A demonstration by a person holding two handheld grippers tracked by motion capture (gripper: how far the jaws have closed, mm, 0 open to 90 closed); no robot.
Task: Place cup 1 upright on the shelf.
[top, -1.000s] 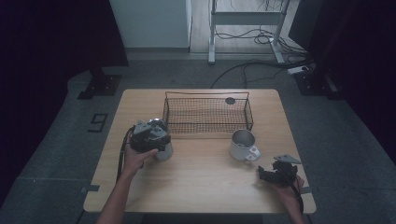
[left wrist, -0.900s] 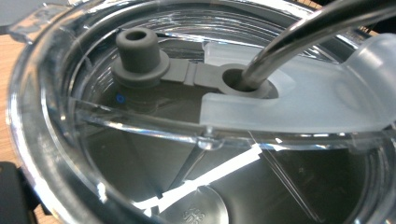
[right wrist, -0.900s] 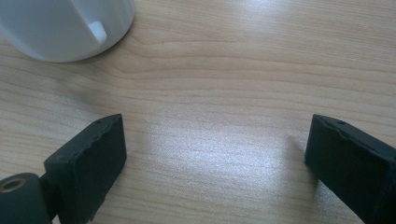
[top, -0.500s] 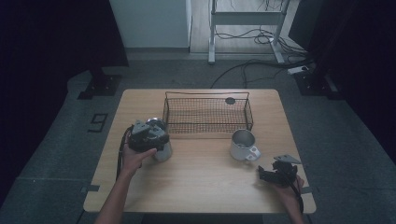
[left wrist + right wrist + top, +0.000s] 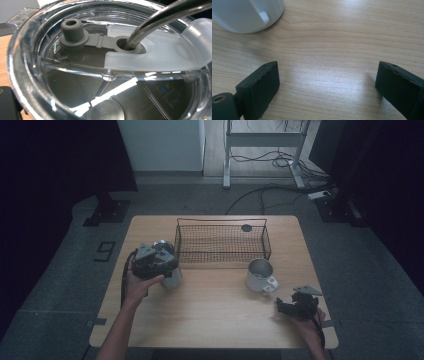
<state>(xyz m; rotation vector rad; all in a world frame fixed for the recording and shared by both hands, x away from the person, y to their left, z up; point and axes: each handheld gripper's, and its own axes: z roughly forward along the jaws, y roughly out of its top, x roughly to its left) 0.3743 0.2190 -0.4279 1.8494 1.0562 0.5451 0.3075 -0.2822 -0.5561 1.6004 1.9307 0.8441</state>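
The left gripper (image 5: 156, 261) sits over a clear-lidded steel tumbler (image 5: 105, 75) — grip unclear. The right gripper (image 5: 327, 85) gapes, a white handled mug (image 5: 247, 15) at eleven o'clock.

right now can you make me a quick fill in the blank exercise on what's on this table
1. The wire basket stands at the ____ edge of the wooden table.
2. A metal straw passes through the tumbler's clear ____.
3. The right gripper has its jaws ____ above bare wood.
4. The white mug stands to the ____ of the tumbler in the high view.

Missing words: far; lid; open; right
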